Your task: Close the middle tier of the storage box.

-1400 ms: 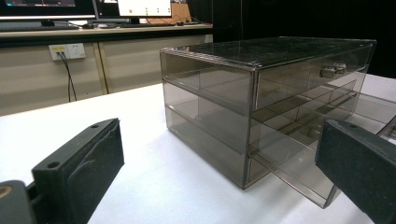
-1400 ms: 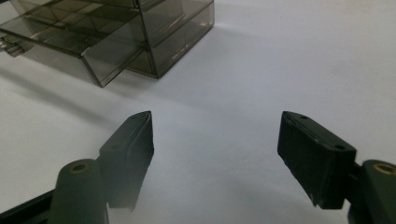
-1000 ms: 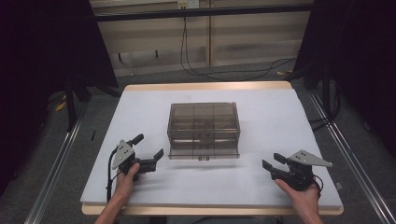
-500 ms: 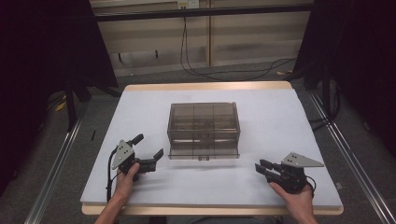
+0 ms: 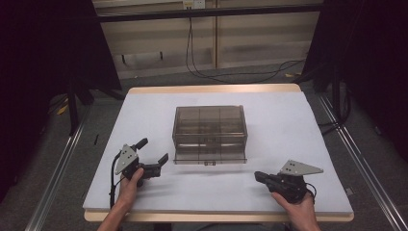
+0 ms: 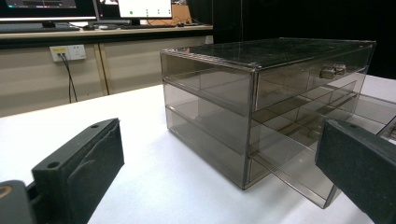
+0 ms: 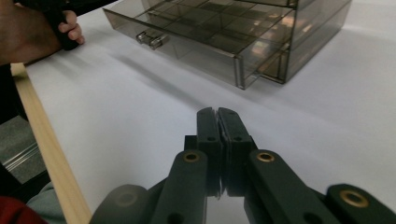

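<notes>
High view puts the smoky clear drawer cabinet (image 5: 210,134) at the middle of the white table (image 5: 288,125), with its bottom drawer (image 5: 210,158) pulled part-way out toward me and its 2 upper drawers pushed in. That drawer front is what I judge the coming move turns on: its long axis runs across the table from left to right, and its small handle (image 5: 209,163) sits at the middle of the front, facing my edge. My left gripper (image 5: 150,156) rests just beside the drawer's left corner, jaws spread wide and holding nothing, aimed toward the cabinet; in the left gripper view the cabinet's side wall (image 6: 205,121) and the drawer's protruding corner lie between my 2 black jaws and ahead of them. My right gripper (image 5: 260,176) sits nearer my edge of the table, below and to the right of the drawer front, its jaws pressed together on nothing and pointing left. In the right gripper view those closed jaws point across bare table, with the drawer handle (image 7: 150,38) up ahead and to the left. The left hand (image 5: 130,183) is nearer the drawer; the handle lies about midway between the 2 tools. Both forearms lie low over the near edge.
</notes>
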`<state>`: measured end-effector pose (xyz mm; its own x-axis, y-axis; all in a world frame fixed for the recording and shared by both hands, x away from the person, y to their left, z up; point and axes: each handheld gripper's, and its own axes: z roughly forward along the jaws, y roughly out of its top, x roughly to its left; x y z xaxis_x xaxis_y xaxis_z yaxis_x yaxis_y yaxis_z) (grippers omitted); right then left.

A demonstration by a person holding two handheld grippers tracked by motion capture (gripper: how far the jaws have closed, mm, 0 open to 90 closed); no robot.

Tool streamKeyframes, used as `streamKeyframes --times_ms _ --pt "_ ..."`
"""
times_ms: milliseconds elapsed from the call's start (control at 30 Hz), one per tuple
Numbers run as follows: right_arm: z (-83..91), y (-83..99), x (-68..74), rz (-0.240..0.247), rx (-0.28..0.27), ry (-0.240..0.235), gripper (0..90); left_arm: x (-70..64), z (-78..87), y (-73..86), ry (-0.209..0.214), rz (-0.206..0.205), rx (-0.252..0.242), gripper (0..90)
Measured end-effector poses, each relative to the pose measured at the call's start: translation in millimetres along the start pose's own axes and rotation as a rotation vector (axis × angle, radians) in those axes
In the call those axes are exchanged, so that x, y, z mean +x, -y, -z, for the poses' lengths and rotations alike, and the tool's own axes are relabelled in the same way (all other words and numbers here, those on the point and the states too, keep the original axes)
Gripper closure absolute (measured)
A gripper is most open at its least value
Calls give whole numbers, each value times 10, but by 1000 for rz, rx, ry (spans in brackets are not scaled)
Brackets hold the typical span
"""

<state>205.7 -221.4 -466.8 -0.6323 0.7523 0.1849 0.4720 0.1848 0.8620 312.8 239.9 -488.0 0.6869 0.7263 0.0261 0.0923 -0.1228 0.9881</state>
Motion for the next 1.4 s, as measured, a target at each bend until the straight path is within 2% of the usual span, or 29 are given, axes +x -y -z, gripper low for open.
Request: streamKeyframes --times_ms 400,433,600,667,700,733,1033,1100,1133,1267,1400 --pt "-86 -45 132 24 26 -44 900 -1 0 0 0 0 0 11" --pt "-91 -52 143 32 28 -46 900 -16 -12 2 -4 21 -15 12" --pt "-124 -80 191 39 29 -67 900 -14 -11 2 -4 19 -14 11" --pt "-142 -89 206 45 31 -75 900 1 1 0 0 -2 0 11" --pt "-151 -93 214 50 35 -79 900 -13 -10 2 -3 17 -12 11" --pt "-156 -102 224 50 44 -86 900 -14 -11 2 -4 19 -14 11" --pt "-227 -155 291 57 48 -117 900 -15 -12 2 -5 20 -14 11" --pt "-249 -168 307 70 59 -123 900 -1 0 0 -1 0 0 11" --pt "-261 -174 312 71 59 -125 900 -17 -12 2 -5 21 -15 11" --pt "-317 -200 341 74 73 -122 900 -8 -6 1 -2 11 -8 11" --pt "-381 -233 368 80 83 -127 900 -15 -12 2 -4 20 -14 11"
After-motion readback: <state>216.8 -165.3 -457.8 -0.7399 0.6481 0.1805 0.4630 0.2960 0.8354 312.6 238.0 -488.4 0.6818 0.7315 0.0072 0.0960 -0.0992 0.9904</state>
